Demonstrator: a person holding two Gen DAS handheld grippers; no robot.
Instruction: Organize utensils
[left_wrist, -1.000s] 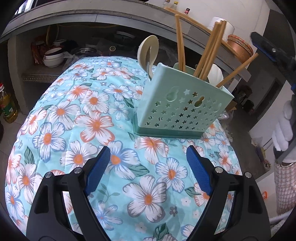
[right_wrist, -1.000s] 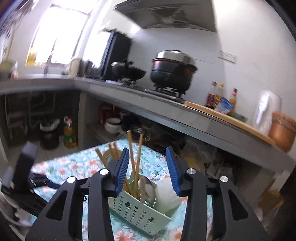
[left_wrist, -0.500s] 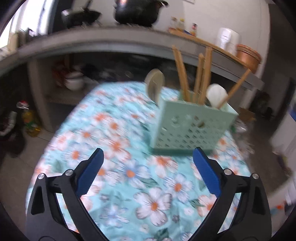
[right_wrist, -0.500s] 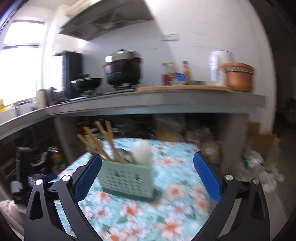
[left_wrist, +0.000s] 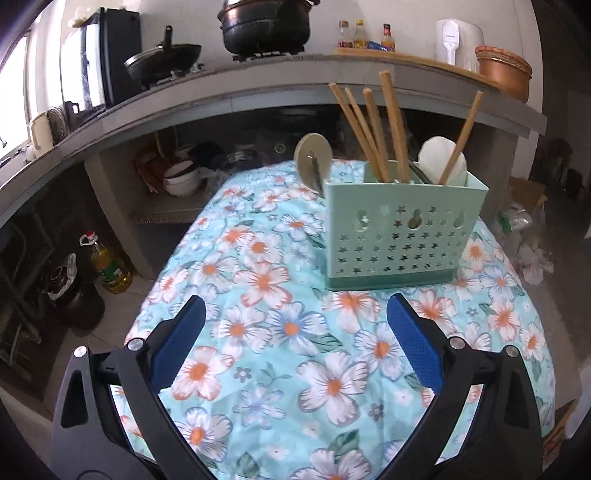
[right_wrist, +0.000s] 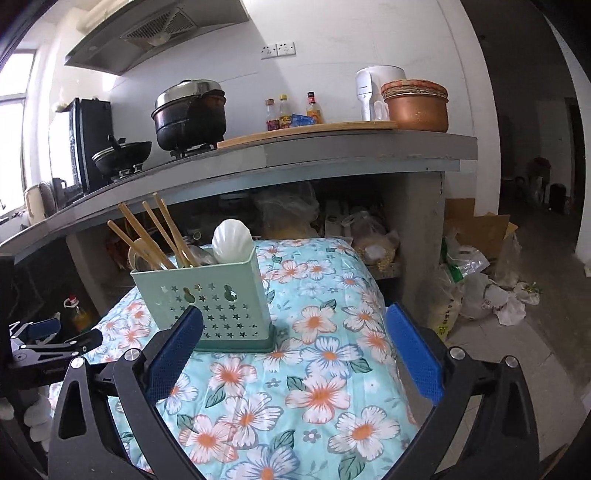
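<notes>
Both tools have pulled back from the utensil holder. The left tool (left_wrist: 293, 328) hangs wide and empty, the green holder (left_wrist: 402, 232) ahead to its right. The right tool (right_wrist: 293, 338), also wide and empty, has the holder (right_wrist: 207, 291) ahead-left, holding chopsticks (right_wrist: 162, 232) and spoons. The sorting looks finished.

A black pot (right_wrist: 190, 114) is sitting on the counter (right_wrist: 332, 155) beside sauce bottles (right_wrist: 291, 110), with a floral cloth (left_wrist: 295, 369) lying below

no legible text or labels
</notes>
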